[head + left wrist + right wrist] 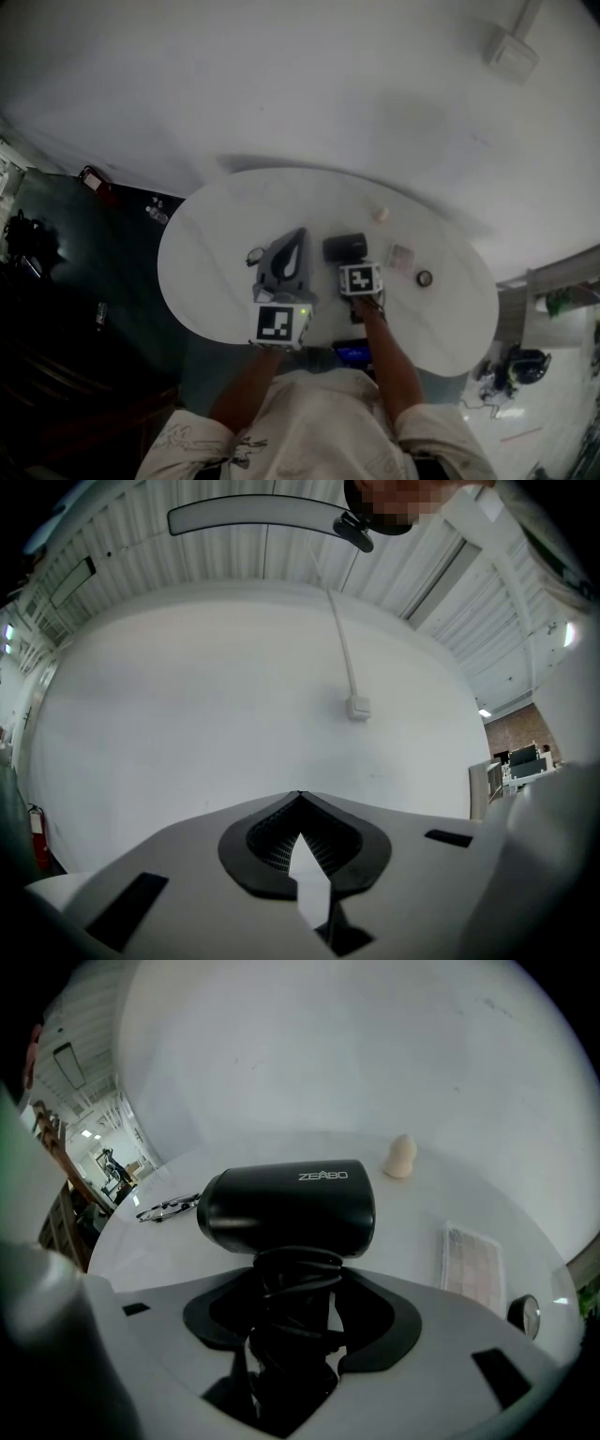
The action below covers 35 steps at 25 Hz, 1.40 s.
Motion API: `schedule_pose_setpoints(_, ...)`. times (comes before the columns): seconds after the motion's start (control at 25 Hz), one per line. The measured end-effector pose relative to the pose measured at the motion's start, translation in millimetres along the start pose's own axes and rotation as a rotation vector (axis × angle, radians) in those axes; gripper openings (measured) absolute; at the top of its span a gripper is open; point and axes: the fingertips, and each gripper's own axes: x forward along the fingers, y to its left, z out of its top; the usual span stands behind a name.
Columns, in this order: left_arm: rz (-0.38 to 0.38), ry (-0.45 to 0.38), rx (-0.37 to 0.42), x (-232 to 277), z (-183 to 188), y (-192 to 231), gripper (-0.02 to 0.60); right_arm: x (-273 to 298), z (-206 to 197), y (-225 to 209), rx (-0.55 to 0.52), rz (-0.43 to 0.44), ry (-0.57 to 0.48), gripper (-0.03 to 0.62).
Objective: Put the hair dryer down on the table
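**A:** So, where is the hair dryer just now?

**B:** Around the middle of the tabletop, a little toward the near edge. Its black barrel lies sideways, low over the white surface. I cannot tell whether it actually rests on it.

**A:** And what has hold of it?

**B:** The right gripper. Its jaws are clamped on the handle, which has the cord wound round it, and the barrel sits just past the jaw tips. In the head view that gripper tilts steeply down from the near edge.

**A:** The other one?

**B:** The left gripper has its jaws closed tip to tip with nothing between them. It points level at the white wall, over the tabletop just left of the dryer.

**A:** Anything else around it?

**B:** Eyeglasses lie to the left, beside the left gripper. An egg-shaped sponge stands beyond the dryer toward the far edge. A flat tiled case lies to the right, with a small round object further toward the right edge.
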Motion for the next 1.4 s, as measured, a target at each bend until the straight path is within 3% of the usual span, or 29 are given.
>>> schedule_pose_setpoints(0.2,-0.007,0.0,0.015,0,-1,-2,-0.003,-4,14,-15,-0.08,-0.096,-0.049,0.242)
schedule_pose_setpoints(0.36,-0.008,0.004,0.019,-2,-1,-2,-0.003,-5,18,-7,-0.026,-0.038,-0.101,0.263)
schedule_pose_setpoints(0.56,-0.01,-0.002,0.015,-3,2,-1,-0.003,-15,-17,-10,0.049,-0.044,0.056,0.304)
schedule_pose_setpoints(0.72,-0.014,-0.004,0.01,-4,4,-2,-0.003,-38,26,-5,-0.017,-0.028,-0.172,0.307)
schedule_pose_setpoints(1.0,-0.023,-0.005,0.007,0,4,-6,-0.003,-117,78,3,0.007,-0.011,-0.445,0.307)
schedule_pose_setpoints(1.2,-0.034,-0.016,0.005,5,9,-11,-0.003,-216,127,18,-0.087,-0.03,-0.803,0.307)
schedule_pose_setpoints(1.4,-0.032,-0.029,-0.009,4,19,-10,-0.003,-313,146,42,-0.215,-0.093,-1.118,0.307)
